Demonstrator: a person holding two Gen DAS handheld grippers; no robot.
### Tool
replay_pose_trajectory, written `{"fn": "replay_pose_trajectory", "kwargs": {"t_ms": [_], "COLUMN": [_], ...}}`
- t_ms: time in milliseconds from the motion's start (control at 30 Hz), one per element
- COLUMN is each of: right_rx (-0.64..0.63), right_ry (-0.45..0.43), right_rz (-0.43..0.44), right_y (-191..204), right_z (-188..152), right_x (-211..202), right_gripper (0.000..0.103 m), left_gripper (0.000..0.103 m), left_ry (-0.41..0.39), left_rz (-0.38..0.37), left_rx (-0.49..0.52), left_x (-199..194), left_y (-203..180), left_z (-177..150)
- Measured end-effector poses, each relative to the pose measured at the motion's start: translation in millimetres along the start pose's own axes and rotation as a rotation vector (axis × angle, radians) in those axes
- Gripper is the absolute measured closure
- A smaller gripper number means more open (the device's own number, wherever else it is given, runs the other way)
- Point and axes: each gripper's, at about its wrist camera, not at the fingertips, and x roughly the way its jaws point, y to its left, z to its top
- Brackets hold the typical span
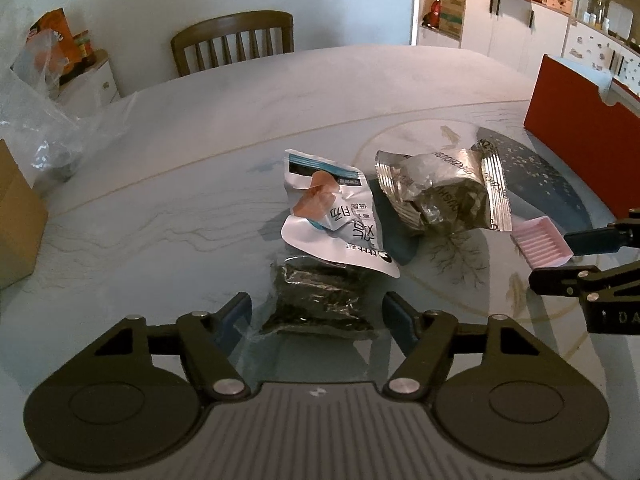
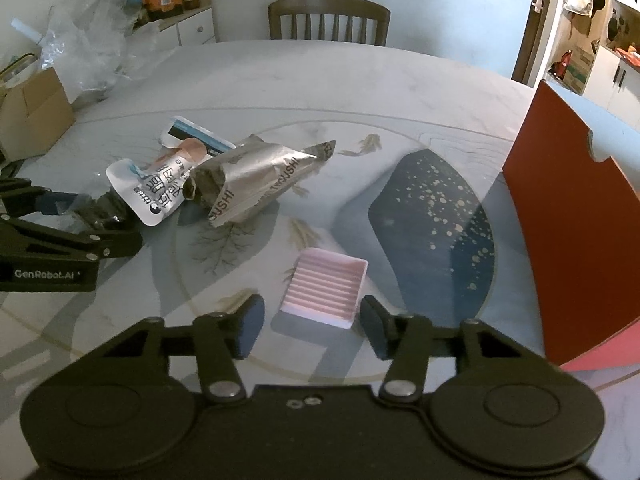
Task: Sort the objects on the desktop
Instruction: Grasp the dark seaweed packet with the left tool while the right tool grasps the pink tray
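the dark packet [image 1: 316,300] lies mid-tabletop, partly under the white pouch [image 1: 332,216], between the spread fingers of the left gripper [image 1: 316,312]. best to close low on the packet alone. the right gripper [image 2: 312,328], also spread, brackets the pink tray [image 2: 324,292].

Dark packet [image 1: 316,300] partly under white pouch [image 1: 332,216]; red box [image 2: 576,216] cut by frame edge.

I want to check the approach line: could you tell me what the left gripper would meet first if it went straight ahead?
The left gripper is open, and the dark clear-wrapped packet lies right between its fingers, so it would likely meet that first; the white pouch lies just beyond.
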Motion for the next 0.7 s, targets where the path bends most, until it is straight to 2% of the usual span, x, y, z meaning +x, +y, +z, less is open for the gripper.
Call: {"fn": "replay_pose_trajectory", "kwargs": {"t_ms": [167,467,700], "right_rx": [0.006,0.014,0.022], "right_ry": [-0.001,0.003,0.008], "right_rz": [-0.004,0.006,0.011], "right_y": [-1,-6,-10], "right_z": [1,2,-3], "right_x": [-1,-2,-6], "right_gripper": [0.06,0.062,0.062], "left_gripper": [0.038,0.058,0.065], "left_ry": [0.002,0.016,0.025], "left_rz": [-0.008,-0.03,-0.042], "left_rx": [-0.001,-0.006,-0.018], "left_x": [-2,-5,-11], "left_y": [1,0,-1], "left_z": [0,1,-4]}}
